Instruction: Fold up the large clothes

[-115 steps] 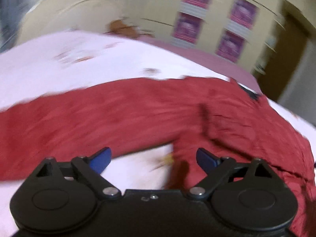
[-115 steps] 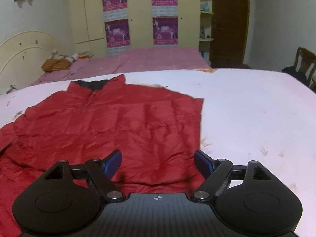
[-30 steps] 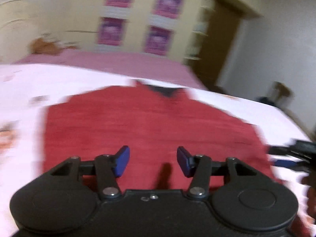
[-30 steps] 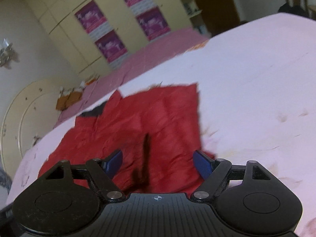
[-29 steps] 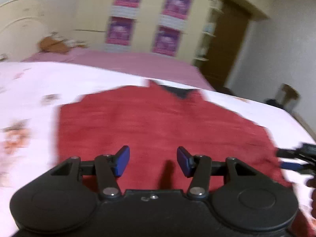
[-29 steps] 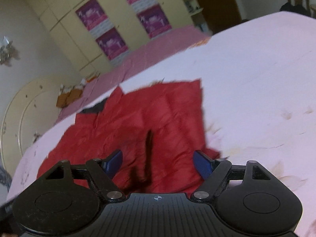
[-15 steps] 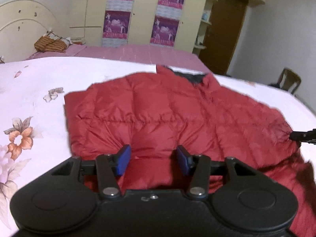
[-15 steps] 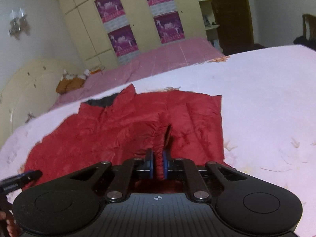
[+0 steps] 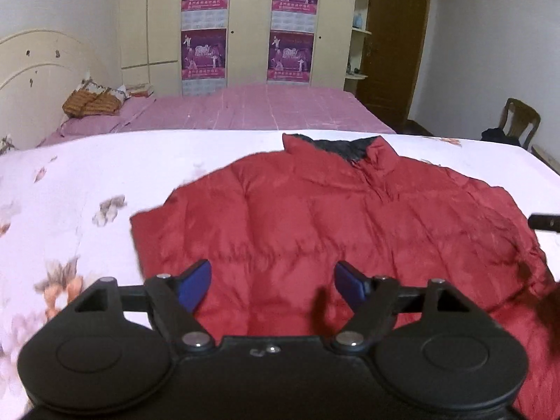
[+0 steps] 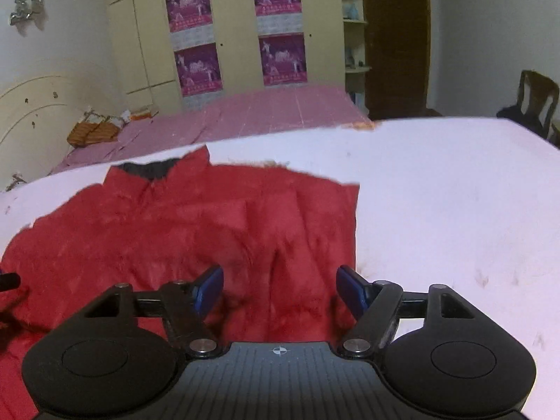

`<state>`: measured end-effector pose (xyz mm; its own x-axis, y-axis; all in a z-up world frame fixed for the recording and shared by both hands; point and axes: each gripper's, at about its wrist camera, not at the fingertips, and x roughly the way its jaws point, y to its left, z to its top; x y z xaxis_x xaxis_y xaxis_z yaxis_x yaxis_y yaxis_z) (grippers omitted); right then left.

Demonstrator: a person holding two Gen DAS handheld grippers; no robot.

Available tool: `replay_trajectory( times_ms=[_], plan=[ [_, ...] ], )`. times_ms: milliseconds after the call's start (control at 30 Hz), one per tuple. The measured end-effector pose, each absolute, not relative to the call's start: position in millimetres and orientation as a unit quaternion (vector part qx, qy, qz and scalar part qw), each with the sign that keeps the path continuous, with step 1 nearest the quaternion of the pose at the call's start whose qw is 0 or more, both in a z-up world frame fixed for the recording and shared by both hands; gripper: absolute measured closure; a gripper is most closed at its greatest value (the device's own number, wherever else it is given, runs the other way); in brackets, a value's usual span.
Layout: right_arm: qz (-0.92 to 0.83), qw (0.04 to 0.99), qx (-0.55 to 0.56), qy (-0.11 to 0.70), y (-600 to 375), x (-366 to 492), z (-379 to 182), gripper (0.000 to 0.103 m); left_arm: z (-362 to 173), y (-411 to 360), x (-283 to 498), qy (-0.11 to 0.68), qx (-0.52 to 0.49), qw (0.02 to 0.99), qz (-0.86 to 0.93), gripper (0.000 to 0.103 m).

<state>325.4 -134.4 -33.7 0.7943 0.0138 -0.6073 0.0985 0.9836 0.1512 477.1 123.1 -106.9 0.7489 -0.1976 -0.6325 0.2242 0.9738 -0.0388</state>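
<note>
A puffy red quilted jacket (image 9: 343,224) with a dark-lined stand-up collar (image 9: 344,147) lies spread flat on the white floral bedsheet (image 9: 70,189). Its collar points toward the far side, its sides folded in to straight edges.

A bed (image 9: 70,189) covered in a pale floral sheet fills the lower half of the frame, with a red quilted jacket (image 9: 332,231) lying flat on it at center, its dark-lined collar toward the top. Behind it, a second bed (image 9: 252,112) with a pink cover holds a brown bundle (image 9: 89,105) at upper left.
</note>
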Motion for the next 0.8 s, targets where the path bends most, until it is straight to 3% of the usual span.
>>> replay_trajectory(
  times_ms=[33,100,267,433,800],
  plan=[
    [-0.017,0.944,0.084,0.318,-131.0,332.3,-32.0,0.042,-105.7,120.8,482.2,0.333,0.022,0.935,-0.115,0.027],
    [0.0,0.946,0.074,0.317,-121.7,348.2,-29.7,0.049,-103.2,114.4,493.2,0.329,0.03,0.937,-0.117,0.027],
    [0.056,0.937,0.045,0.341,-83.8,384.8,-43.8,0.049,-114.3,100.8,520.1,0.345,0.043,0.929,-0.127,0.027],
    [0.069,0.921,0.011,0.383,-60.6,409.6,-84.8,0.049,-145.1,115.4,534.6,0.376,0.02,0.919,-0.115,0.019],
    [0.008,0.922,0.019,0.387,-117.3,400.7,-82.1,0.048,-133.9,140.5,517.0,0.375,0.02,0.923,-0.089,0.02]
  ],
)
